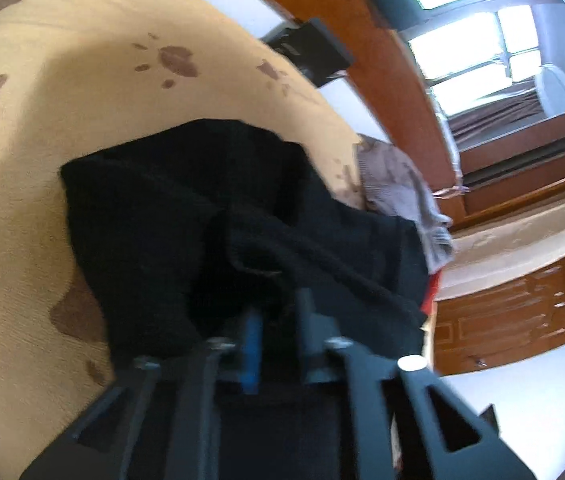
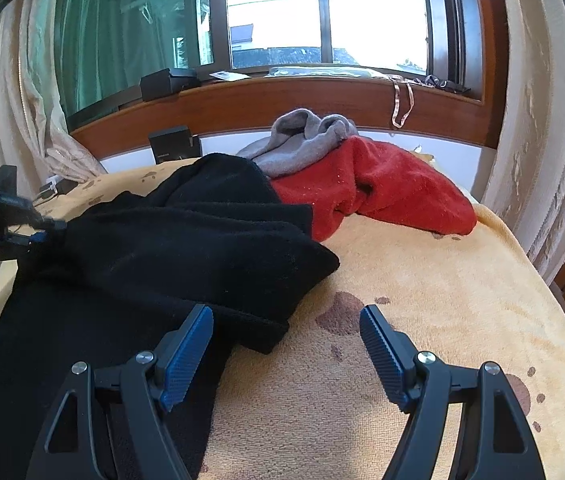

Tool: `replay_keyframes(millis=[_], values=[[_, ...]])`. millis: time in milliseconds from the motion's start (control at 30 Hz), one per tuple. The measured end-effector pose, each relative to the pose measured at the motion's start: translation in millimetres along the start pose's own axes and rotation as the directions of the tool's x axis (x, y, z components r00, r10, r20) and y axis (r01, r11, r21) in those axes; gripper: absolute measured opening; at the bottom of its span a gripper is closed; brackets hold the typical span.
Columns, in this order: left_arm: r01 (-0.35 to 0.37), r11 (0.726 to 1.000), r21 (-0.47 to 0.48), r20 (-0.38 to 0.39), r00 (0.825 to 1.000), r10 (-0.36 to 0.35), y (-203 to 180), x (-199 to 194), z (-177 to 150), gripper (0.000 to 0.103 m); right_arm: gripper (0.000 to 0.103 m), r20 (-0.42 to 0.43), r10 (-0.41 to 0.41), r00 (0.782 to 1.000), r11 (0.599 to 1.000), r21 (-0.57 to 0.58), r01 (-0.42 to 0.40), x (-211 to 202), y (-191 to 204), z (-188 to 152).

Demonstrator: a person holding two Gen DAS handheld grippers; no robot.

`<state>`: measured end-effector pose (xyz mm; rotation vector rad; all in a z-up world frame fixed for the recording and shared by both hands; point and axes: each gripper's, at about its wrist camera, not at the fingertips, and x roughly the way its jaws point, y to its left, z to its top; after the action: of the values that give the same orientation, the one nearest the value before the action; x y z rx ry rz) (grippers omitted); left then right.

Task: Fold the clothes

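A black knit garment [image 2: 154,256] lies partly folded on the yellow blanket [image 2: 422,280] of a bed. My left gripper [image 1: 278,312] is shut on an edge of this black garment [image 1: 202,216] and shows at the far left of the right wrist view [image 2: 48,226]. My right gripper [image 2: 286,320] is open and empty, hovering just above the garment's near right corner and the blanket. A red sweater [image 2: 382,196] and a grey sweater [image 2: 302,140] lie in a heap behind.
A wooden window ledge [image 2: 282,96] with black boxes [image 2: 166,82] runs behind the bed. Another black box [image 2: 174,144] stands at the bed's far edge. Curtains [image 2: 22,112] hang left and right. A wooden door [image 1: 506,316] is beyond the bed's edge.
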<state>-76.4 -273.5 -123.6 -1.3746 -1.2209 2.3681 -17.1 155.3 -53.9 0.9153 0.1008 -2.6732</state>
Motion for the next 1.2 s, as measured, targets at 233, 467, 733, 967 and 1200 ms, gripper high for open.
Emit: replay_keyframes(millis=[233, 467, 733, 967, 1200], values=[[0.011, 1.0, 0.001, 0.118, 0.993, -0.011, 9.6, -31.9, -11.6, 0.004, 0.078, 0.011, -0.015, 1.0, 0.999, -0.034, 0.015, -3.0, 5.3, -0.5], [-0.042, 0.998, 0.039, 0.208, 0.978, 0.033, 16.6, -82.3, -30.9, 0.004, 0.078, 0.032, -0.091, 0.995, 0.983, -0.156, 0.094, -5.5, 18.9, -1.0], [-0.228, 0.966, 0.124, 0.213, 0.957, 0.199, 33.2, -77.8, -55.1, 0.005, 0.078, 0.06, -0.084, 0.995, 0.969, -0.227, 0.096, 1.9, 37.9, 15.0], [-0.304, 0.939, 0.162, 0.239, 0.935, 0.261, 30.2, -81.1, -61.3, 0.056, 0.078, -0.102, -0.197, 0.975, 0.909, -0.392, 0.143, 52.7, 52.4, 11.3], [-0.332, 0.943, 0.023, 0.338, 0.89, 0.306, 54.5, -124.8, -60.1, 0.079, 0.078, -0.063, -0.255, 0.965, 0.898, -0.387, 0.212, 41.8, 47.5, 21.7]])
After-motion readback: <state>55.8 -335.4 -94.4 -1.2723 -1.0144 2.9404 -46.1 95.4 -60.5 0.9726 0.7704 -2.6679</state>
